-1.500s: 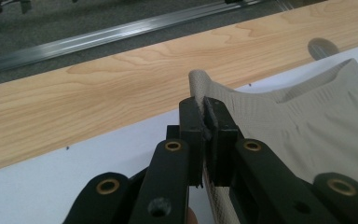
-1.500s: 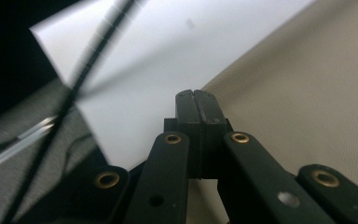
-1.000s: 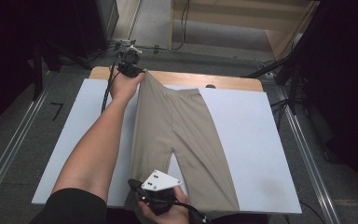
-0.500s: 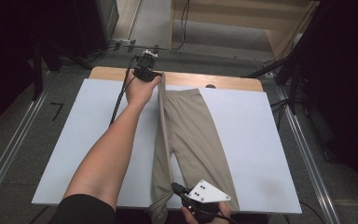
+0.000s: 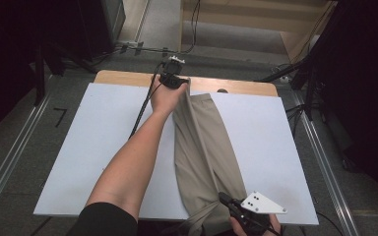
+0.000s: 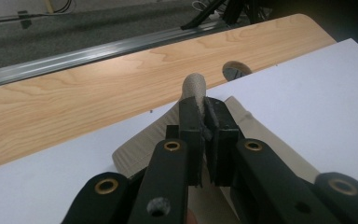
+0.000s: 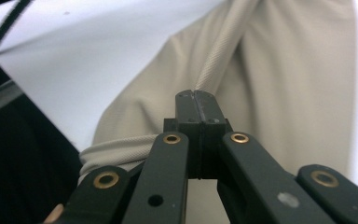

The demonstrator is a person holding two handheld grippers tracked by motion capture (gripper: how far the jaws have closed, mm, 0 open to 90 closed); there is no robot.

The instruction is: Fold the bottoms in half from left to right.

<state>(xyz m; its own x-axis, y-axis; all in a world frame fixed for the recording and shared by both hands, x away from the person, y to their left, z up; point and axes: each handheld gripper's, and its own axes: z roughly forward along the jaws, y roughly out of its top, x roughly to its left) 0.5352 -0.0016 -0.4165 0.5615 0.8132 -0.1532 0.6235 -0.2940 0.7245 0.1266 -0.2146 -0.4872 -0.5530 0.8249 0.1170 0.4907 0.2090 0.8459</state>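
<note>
Beige trousers, white board, black claws

Lit evenly from overhead in the high view, with the white board bright, the surroundings sunk in near-black, and only a soft shadow beside the forearm. Sharp on the wood and the cloth tip in the left gripper view, though blurred on the near black arms at the bottom, with the board washed pale blue. Overexposed along the top and right edge of the right gripper view, soft on the near jaw arms, crisp on the weave of the cloth above, dark at lower left.
</note>
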